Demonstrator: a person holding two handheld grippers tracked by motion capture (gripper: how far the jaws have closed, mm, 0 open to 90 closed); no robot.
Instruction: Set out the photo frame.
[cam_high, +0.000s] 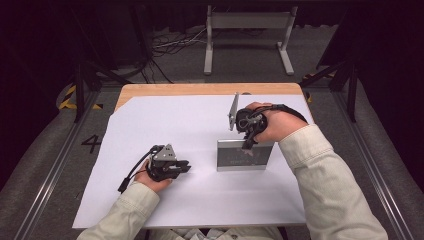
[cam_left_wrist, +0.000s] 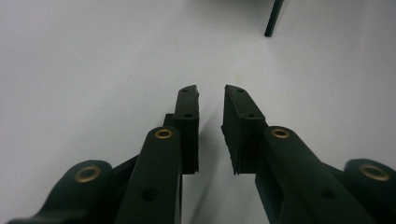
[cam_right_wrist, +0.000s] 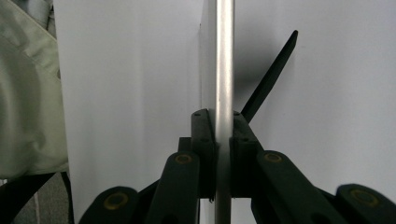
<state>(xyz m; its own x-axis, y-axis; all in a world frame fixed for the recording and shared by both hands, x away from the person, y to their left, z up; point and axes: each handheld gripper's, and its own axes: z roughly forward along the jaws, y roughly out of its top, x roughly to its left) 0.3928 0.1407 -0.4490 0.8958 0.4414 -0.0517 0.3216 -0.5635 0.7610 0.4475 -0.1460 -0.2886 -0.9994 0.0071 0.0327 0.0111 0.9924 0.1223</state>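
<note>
- Nearest to the person, the left claw (cam_high: 186, 167) rests low on the white sheet (cam_high: 165, 125) that covers the desk (cam_high: 150, 90), near the left of the sheet's near half, with the left hand (cam_high: 150, 177) wrapped round its body and a black cable trailing back toward the sleeve.
- In the left gripper view the left claw (cam_left_wrist: 210, 100) has its two black jaws standing a little apart with bare white sheet between them; nothing is held, and the pads touch nothing.
- Just to the right and a bit farther off, a silver picture frame (cam_high: 244, 155) stands upright on the sheet, right of the middle, its flat face turned toward the person.
- The right hand (cam_high: 272, 125) comes in from the right above the frame, and the right claw (cam_high: 246, 145) points down onto the frame's top edge.
- In the right gripper view the right claw (cam_right_wrist: 223, 116) is closed on the frame's thin silver edge (cam_right_wrist: 224, 56), one pad pressed on each side of it.
- In that same view a black prop leg (cam_right_wrist: 271, 77) slants away from the back of the frame onto the sheet.
- The two claws are well apart from each other.
- Beyond the right hand, the bare wooden strip of the desk shows along the far edge.
- Farthest off, a grey metal stand (cam_high: 247, 35) sits on the floor behind the desk, with loose cables (cam_high: 170, 42) lying to its left.
</note>
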